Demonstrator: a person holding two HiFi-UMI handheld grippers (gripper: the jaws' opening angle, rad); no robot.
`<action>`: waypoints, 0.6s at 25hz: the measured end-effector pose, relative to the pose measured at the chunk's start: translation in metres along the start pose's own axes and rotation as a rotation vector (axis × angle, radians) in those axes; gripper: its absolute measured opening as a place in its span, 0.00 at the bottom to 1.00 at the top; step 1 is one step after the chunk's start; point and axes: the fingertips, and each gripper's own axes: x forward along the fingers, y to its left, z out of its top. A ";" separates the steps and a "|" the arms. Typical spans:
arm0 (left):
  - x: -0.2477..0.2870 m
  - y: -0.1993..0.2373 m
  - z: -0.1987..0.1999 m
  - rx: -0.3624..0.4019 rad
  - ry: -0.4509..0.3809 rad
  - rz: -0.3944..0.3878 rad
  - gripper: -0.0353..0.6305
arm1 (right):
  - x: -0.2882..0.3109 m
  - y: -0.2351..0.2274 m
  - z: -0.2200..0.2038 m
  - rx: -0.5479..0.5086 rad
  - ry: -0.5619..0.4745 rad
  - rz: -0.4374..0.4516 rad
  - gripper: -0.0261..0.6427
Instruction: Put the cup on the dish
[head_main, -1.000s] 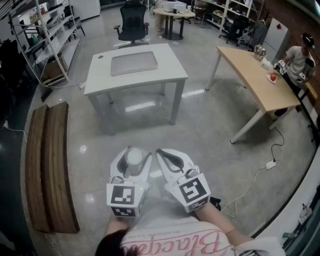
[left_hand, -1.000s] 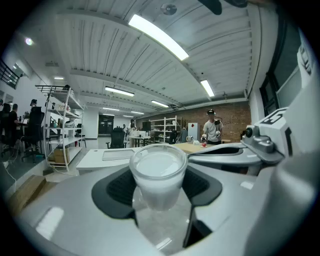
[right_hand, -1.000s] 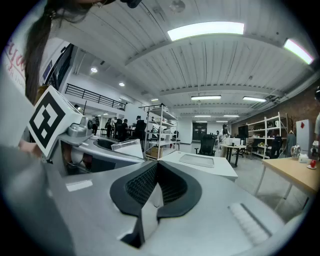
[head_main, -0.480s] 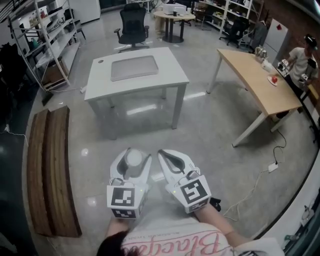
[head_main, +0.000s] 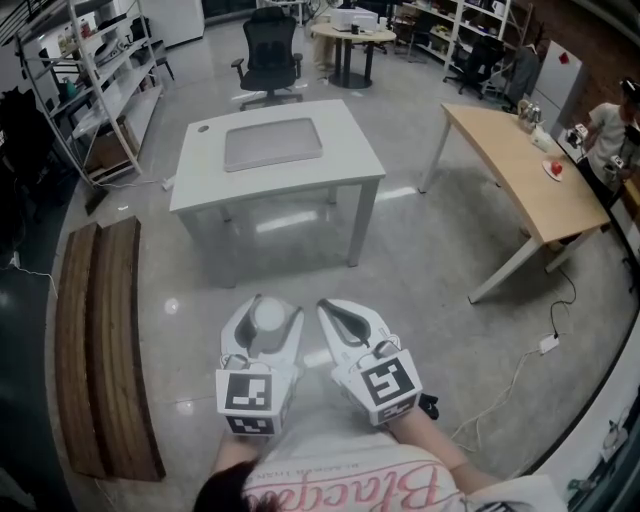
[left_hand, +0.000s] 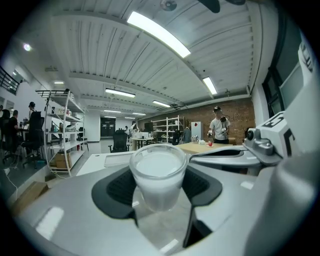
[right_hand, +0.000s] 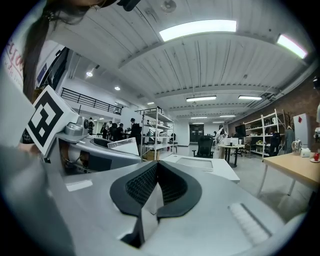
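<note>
A clear plastic cup (head_main: 268, 316) with a frosted white look stands upright between the jaws of my left gripper (head_main: 262, 308), which is shut on it. In the left gripper view the cup (left_hand: 158, 172) fills the middle, and the dark pads (left_hand: 116, 189) press its sides. My right gripper (head_main: 328, 308) is held beside the left one, shut, with its pads (right_hand: 145, 184) meeting and nothing between them. Both are held over the grey floor, well short of the white table (head_main: 355, 160). I cannot make out a dish on that table.
A flat grey mat (head_main: 272, 144) lies on the white table. A wooden table (head_main: 510, 165) with a small plate (head_main: 553, 170) stands at the right, with a person beside it. Wooden boards (head_main: 100, 340) lie on the floor at the left, shelving (head_main: 80, 70) behind them, and a cable (head_main: 500, 375) at the right.
The white table and the floor have slid nearer and lower in the head view. Both grippers keep their pose, the cup still held in the left one.
</note>
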 end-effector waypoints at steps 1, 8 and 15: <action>0.004 0.002 0.001 0.001 -0.002 0.000 0.45 | 0.004 -0.002 0.000 -0.004 0.002 0.003 0.04; 0.035 0.018 0.007 -0.011 -0.010 0.001 0.45 | 0.033 -0.009 0.004 -0.037 0.015 0.037 0.04; 0.066 0.029 0.020 -0.019 -0.032 -0.007 0.45 | 0.059 -0.032 0.011 -0.054 0.026 0.030 0.04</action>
